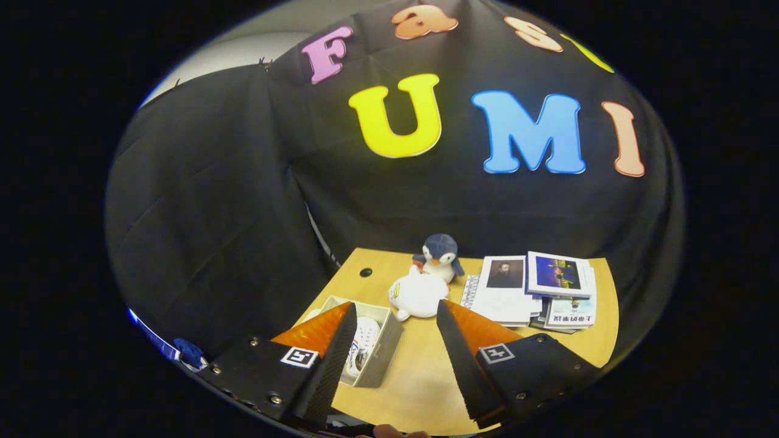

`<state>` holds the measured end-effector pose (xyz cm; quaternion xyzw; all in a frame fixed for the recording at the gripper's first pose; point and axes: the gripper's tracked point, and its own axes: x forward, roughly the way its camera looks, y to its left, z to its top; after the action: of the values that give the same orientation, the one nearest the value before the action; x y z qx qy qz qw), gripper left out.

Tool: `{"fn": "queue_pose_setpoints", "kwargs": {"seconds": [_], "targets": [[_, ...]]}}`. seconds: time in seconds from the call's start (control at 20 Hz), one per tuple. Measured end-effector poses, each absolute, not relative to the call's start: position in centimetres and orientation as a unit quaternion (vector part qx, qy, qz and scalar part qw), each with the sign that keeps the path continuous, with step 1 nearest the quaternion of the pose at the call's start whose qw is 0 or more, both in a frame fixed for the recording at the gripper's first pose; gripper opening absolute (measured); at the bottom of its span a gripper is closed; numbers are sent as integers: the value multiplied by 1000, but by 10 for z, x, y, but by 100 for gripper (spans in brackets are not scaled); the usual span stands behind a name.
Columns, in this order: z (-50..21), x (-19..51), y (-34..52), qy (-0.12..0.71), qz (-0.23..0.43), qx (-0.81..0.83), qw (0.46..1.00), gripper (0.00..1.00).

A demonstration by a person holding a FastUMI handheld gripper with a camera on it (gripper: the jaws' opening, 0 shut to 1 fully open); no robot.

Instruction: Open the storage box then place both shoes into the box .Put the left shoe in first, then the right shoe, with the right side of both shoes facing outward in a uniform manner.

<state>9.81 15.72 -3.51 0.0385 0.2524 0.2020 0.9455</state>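
The hand-held gripper [395,359] hangs open and empty above the counter [420,377], and the risk I see is counting the job finished early: the storage box [383,347] stands open with one white shoe [360,350] inside, partly hidden by the left finger, so I cannot tell whether a second shoe is there. The box lies at about ten o'clock of the fingertips, with a white plush toy [419,295] at twelve.
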Motion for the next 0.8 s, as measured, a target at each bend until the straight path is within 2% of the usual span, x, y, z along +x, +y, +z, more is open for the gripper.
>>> {"fn": "queue_pose_setpoints", "kwargs": {"seconds": [0.15,0.3,0.5,0.8], "targets": [[8,76,115,166,147,34,975,84],[37,55,83,86,102,21,991,95],[37,34,65,34,76,11,997,95],[40,5,55,-2,56,8,998,95]]}}
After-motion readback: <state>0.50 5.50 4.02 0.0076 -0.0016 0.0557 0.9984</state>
